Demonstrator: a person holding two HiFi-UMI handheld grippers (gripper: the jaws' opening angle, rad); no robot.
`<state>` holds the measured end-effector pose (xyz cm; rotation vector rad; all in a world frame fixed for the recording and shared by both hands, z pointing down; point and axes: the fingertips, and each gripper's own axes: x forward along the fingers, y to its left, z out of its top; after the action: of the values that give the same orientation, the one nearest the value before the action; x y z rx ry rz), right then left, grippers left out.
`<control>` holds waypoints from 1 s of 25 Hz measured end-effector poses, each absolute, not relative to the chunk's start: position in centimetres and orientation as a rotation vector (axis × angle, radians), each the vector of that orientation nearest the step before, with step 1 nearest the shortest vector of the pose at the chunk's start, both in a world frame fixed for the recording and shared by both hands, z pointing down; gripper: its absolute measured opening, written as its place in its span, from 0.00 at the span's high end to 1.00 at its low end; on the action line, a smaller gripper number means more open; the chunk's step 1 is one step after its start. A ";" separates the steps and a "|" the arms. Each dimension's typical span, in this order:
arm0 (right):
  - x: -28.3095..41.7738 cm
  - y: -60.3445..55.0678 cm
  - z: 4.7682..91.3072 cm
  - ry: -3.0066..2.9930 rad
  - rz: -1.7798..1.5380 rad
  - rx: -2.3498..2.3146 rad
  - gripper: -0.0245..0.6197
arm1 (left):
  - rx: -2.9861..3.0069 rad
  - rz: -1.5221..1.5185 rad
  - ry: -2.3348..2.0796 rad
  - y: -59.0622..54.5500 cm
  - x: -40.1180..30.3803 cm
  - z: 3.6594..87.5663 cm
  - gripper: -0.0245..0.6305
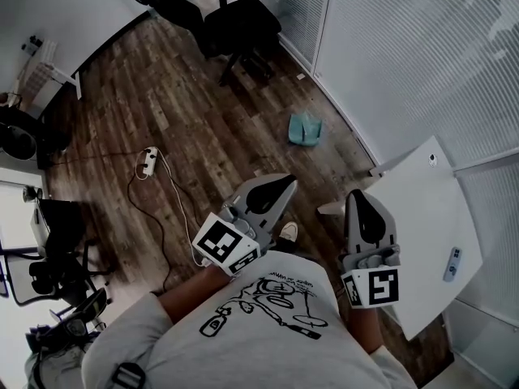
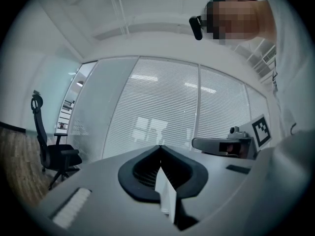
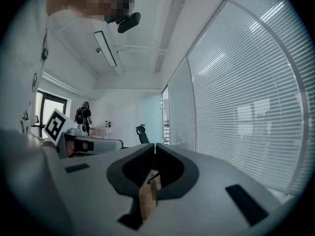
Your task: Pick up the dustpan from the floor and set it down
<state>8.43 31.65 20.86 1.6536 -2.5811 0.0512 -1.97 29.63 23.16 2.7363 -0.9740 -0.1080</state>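
Note:
A teal dustpan (image 1: 305, 128) lies on the wooden floor by the glass wall, well ahead of both grippers. My left gripper (image 1: 284, 183) is held level in front of my chest with its jaws meeting at the tip and nothing in them. Beside it on the right, my right gripper (image 1: 358, 197) is also shut and empty. In the left gripper view the left gripper (image 2: 160, 146) points at the blinds; the dustpan is not seen there. The right gripper (image 3: 155, 144) in its own view faces down the room along the blinds.
A black office chair (image 1: 235, 19) stands at the far end. A white power strip (image 1: 147, 162) with a trailing cable lies on the floor at the left. A white table (image 1: 422, 233) is close on my right. Dark chairs (image 1: 49, 274) crowd the left edge.

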 end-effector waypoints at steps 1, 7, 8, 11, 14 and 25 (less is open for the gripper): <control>8.8 31.1 20.9 -2.580 0.055 1.652 0.95 | 2.734 -0.108 -0.977 29.2 -1.6 23.1 0.96; 9.4 28.1 21.9 -2.592 0.094 1.615 0.95 | 2.715 -0.095 -0.997 26.6 -0.8 23.6 0.96; 9.2 27.4 22.1 -2.593 0.100 1.606 0.95 | 2.706 -0.094 -1.004 25.9 -1.1 23.8 0.96; 8.2 25.4 22.2 -2.599 0.110 1.592 0.95 | 2.680 -0.086 -1.020 23.9 -2.3 24.5 0.96; 7.9 22.8 22.6 -2.595 0.109 1.597 0.95 | 2.674 -0.078 -1.012 21.3 -2.5 25.3 0.96; 6.5 11.3 20.8 -2.567 0.057 1.658 0.95 | 2.751 -0.093 -0.914 9.0 -2.8 23.3 0.96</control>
<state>6.45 11.26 20.83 1.6585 -2.5673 0.0573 -2.77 9.04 23.29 2.7508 -0.9139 -0.0932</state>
